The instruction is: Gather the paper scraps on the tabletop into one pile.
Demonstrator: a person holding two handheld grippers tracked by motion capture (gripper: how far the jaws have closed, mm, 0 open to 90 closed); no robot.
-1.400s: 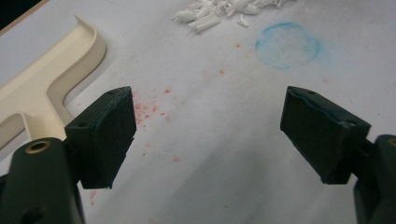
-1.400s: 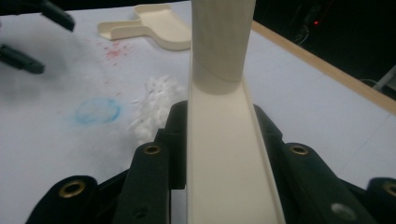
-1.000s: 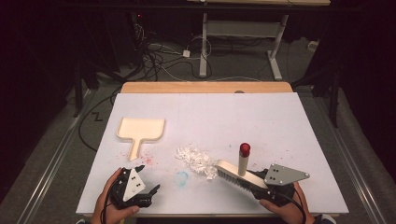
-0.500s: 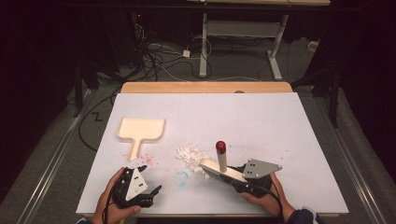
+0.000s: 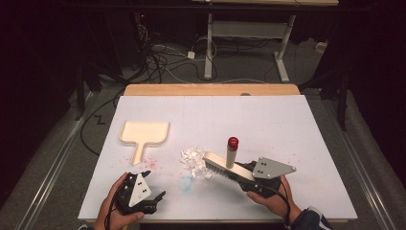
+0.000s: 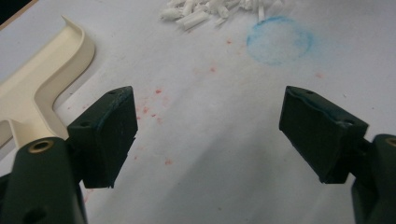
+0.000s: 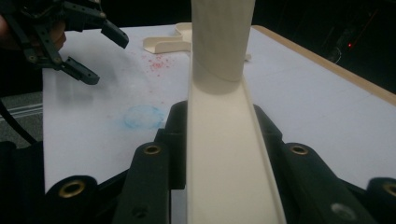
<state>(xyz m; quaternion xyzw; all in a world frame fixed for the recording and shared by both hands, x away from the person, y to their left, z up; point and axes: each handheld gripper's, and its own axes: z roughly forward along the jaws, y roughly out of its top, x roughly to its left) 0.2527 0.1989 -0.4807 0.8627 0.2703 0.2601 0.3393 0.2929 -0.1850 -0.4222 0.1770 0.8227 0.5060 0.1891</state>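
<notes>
Desk: white top, all things sit near front edge.
Dustpan lies flat toward left edge, mouth facing back, waiting for bits.
Brush pinched tight in right gripper, bristles down, so it can push mess.
Left gripper by front left corner, jaws spread, nothing between, ready to grab pan.
White paper bits mid-front, touching brush tip.
Since earlier: brush slid left into bits; left gripper stayed put.

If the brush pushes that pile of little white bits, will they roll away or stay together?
The white bits look small, loose and light, so they would probably scatter rather than move as one clump. Some look tube-shaped, so a few may roll. The brush has a wide bristle row, which should herd most.
</notes>
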